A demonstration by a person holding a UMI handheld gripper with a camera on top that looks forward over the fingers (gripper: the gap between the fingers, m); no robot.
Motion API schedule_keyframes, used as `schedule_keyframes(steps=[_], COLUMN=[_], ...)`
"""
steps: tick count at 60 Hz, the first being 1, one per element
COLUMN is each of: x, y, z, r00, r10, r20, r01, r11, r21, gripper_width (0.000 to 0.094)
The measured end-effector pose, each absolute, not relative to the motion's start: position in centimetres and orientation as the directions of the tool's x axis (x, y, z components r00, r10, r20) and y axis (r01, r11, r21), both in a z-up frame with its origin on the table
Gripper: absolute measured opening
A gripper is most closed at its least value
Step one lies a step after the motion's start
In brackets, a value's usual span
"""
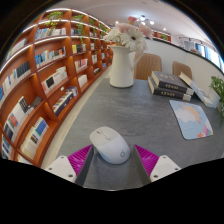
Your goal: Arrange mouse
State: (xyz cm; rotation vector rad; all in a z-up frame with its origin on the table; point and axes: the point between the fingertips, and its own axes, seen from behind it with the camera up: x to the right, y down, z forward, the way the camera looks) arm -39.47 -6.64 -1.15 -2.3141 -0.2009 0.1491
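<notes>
Room first: a tall wooden bookcase with red-brown frames and rows of books [45, 75] runs along one side, receding toward the back. In front of it, a long grey-topped table [125, 115] carries everything that matters. At its far end stands a white ceramic pitcher vase holding pale flowers [122, 58], with two brown chair backs [150, 64] beyond it. Off to the side, well apart from the vase, a stack of dark hardback books [170, 86] with a light-coloured object resting against it; cannot tell what that is. Nearer, a rectangular mouse mat with a pale blue and pink print [190, 118] lies flat with nothing on it. Some green leaves [218, 90] show past the books. The white, rounded computer mouse [109, 144] sits on the bare table, just ahead of the gripper [113, 160] and roughly centred on the gap between its fingers, well apart from the mat. The jaws stand wide; the pink pads [80, 157] flank the near end of the mouse with table visible on either side, so nothing is gripped. Judgement on progress: early. The approach looks lined up, but the grasp is not yet made, and the mouse has not reached the mat, which seems the likely destination. Left to do: advance, close on the mouse flanks, lift, carry across, set down squarely.
</notes>
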Motion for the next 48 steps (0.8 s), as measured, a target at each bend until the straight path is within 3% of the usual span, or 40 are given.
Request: schedule_keyframes(steps=[16,23,32,40,48], x=[-37.9,-37.6,-37.9,-38.0,-37.8], y=[-0.4,0.3,0.0,-0.4,-0.6], z=[-1.0,-1.6,-1.7,-1.8,-1.7], r00=[0.995,0.997,0.995,0.991,0.984], r10=[0.101,0.065,0.072,0.110,0.159], r20=[-0.020,-0.040,-0.069,-0.081,-0.077], r01=[0.056,0.019,0.007,0.034,0.083], r11=[-0.693,-0.718,-0.741,-0.772,-0.799], r21=[-0.719,-0.696,-0.671,-0.635,-0.596], gripper_width=[0.0750,0.0581,0.0514,0.0382,0.0365])
